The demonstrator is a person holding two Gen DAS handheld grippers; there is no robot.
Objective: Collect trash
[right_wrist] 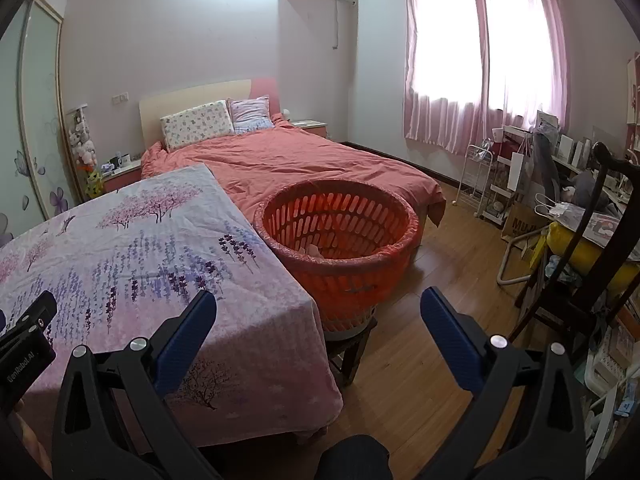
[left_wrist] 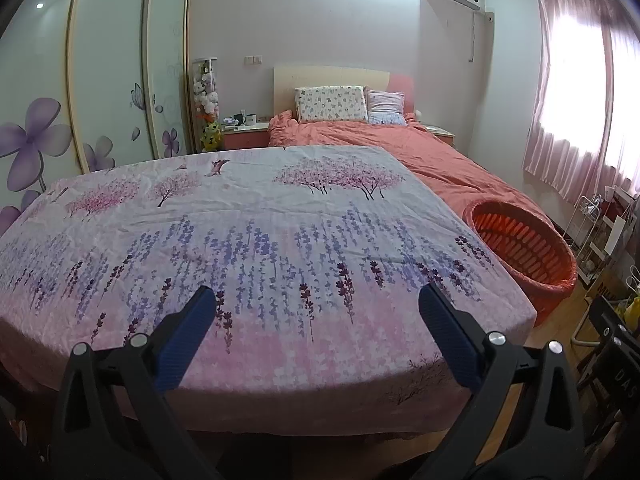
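Trash: none showed on the flowery cloth in the left wrist view; the cloth top looked bare.
Left gripper: its two blue fingers stood wide apart and held nothing, just above the near edge of the cloth.
Basket from the left gripper: the orange basket sat off at about 2 o'clock, past the right edge of the cloth.
Right wrist view, basket: it sat straight ahead at about 12 o'clock, on a small stool, touching the cloth's right side.
Trash in the basket: something pale lay at the bottom; I could not tell what it was.
Right gripper: fingers wide apart, nothing between them.
Nearer hand: the right one looked closer to the basket.
Bed: behind the basket, at 11 o'clock.
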